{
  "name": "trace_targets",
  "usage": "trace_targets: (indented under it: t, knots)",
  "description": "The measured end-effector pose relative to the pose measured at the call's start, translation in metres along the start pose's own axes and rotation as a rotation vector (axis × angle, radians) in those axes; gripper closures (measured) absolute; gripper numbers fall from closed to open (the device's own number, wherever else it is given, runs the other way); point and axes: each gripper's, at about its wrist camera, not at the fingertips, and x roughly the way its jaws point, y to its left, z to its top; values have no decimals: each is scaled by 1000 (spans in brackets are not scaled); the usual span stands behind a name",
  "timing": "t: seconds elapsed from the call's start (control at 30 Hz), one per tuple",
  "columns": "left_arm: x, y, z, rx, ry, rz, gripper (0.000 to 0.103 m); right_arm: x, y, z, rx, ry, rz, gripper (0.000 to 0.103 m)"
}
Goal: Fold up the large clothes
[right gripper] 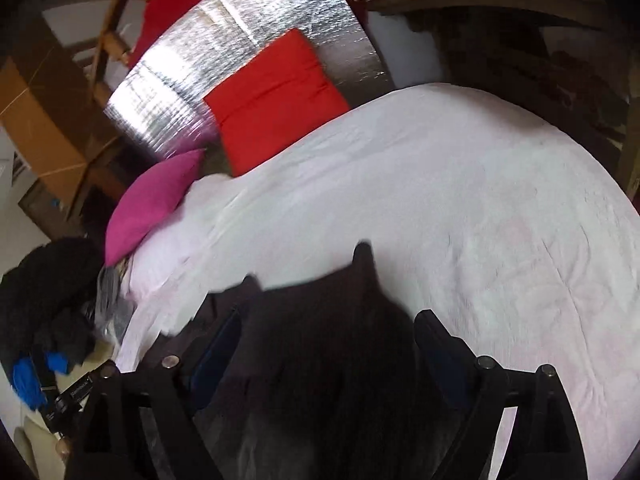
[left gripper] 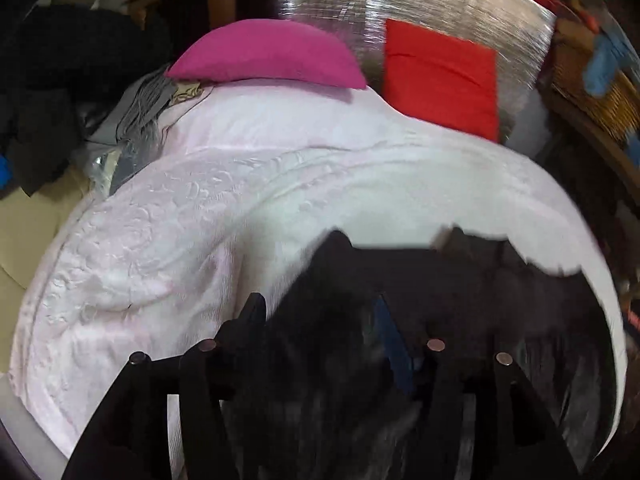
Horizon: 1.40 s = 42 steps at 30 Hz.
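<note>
A dark, almost black garment [left gripper: 440,280] lies on the pale pink embossed bedspread [left gripper: 160,240] at the bottom of the left wrist view, its far edge blurred and ragged. My left gripper [left gripper: 320,320] hovers over its near part, open. Dark cloth fills the gap between the fingers, but the pads do not press on it. In the right wrist view the same garment [right gripper: 320,292] spreads between the fingers of my right gripper [right gripper: 328,332], one corner pointing up the bedspread [right gripper: 480,220]. That gripper stands wide open, its fingertips [right gripper: 432,328] clear of the cloth.
A magenta pillow [left gripper: 268,54] [right gripper: 152,204] rests at the bed's far end. Beside it a red cushion [left gripper: 440,76] [right gripper: 276,100] leans on a silver foil sheet [right gripper: 224,40]. A heap of dark clothes [right gripper: 44,280] lies left of the bed. A wicker basket [left gripper: 600,92] sits on the right.
</note>
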Motion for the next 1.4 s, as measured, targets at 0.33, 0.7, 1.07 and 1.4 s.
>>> trace_targets:
  t: [0.33, 0.7, 1.07, 1.4]
  knots:
    - [-18, 21, -76, 1, 42, 84, 44, -34, 26, -73, -121, -4, 21, 14]
    - [-19, 1, -90, 119, 3, 151, 44, -18, 35, -85, -144, 52, -29, 18]
    - [-33, -25, -93, 192, -107, 163, 44, 51, 107, -81, -226, 126, 27, 21]
    - [-30, -24, -92, 191, -102, 168, 43, 58, 115, -79, -200, 118, 35, 21]
